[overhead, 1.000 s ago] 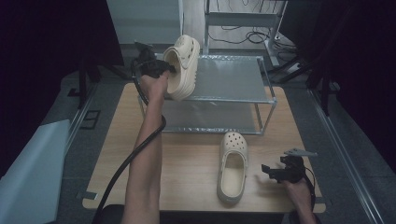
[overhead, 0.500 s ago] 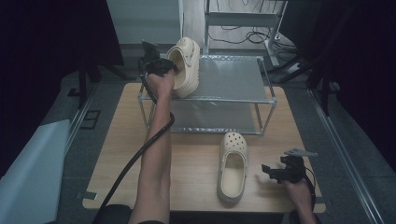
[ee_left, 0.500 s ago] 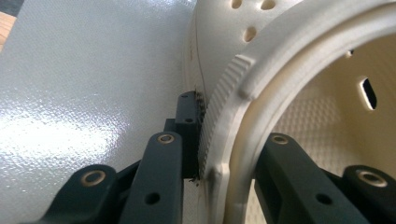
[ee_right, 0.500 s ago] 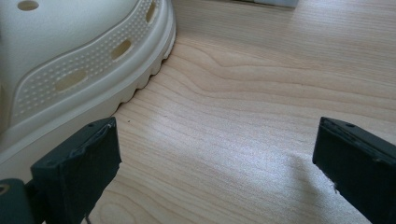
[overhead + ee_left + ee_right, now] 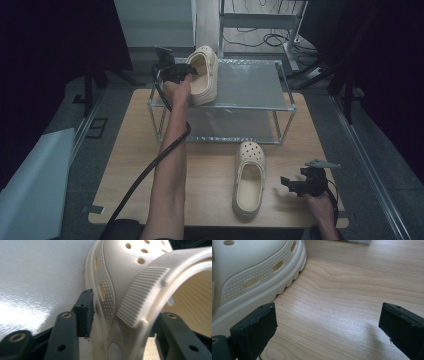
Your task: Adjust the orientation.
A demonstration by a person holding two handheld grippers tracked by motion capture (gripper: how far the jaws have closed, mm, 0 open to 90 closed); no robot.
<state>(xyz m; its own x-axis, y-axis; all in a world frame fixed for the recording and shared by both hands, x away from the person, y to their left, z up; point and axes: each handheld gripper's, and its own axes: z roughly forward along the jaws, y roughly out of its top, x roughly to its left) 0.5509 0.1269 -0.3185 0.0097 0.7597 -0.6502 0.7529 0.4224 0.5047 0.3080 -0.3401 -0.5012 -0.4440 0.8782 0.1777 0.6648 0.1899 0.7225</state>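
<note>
A cream clog [image 5: 202, 75] lies on the left end of the metal rack's top shelf [image 5: 250, 82]. My left gripper [image 5: 182, 72] is at the clog's left side. In the left gripper view the clog's side wall and heel strap [image 5: 130, 277] stand between the jaws of the left gripper [image 5: 127, 310]. Those jaws have just been opening, and the left pad [image 5: 85, 312] sits just off the wall. A second cream clog [image 5: 248, 177] lies on the wooden table [image 5: 210, 170], toe towards the rack. My right gripper [image 5: 290, 184] rests open just right of it, with bare wood between its jaws [image 5: 329, 322] and the clog's sole [image 5: 249, 270] at the left.
The two-tier rack's lower shelf [image 5: 230, 125] holds nothing. A black cable [image 5: 150, 170] trails from the left gripper along the person's forearm. Table edges run close to the right gripper. Dark floor and stands surround the table.
The left hand has brought the clog a little down onto the top shelf, and the left jaws have parted from it. The right gripper and the table clog are unmoved.
</note>
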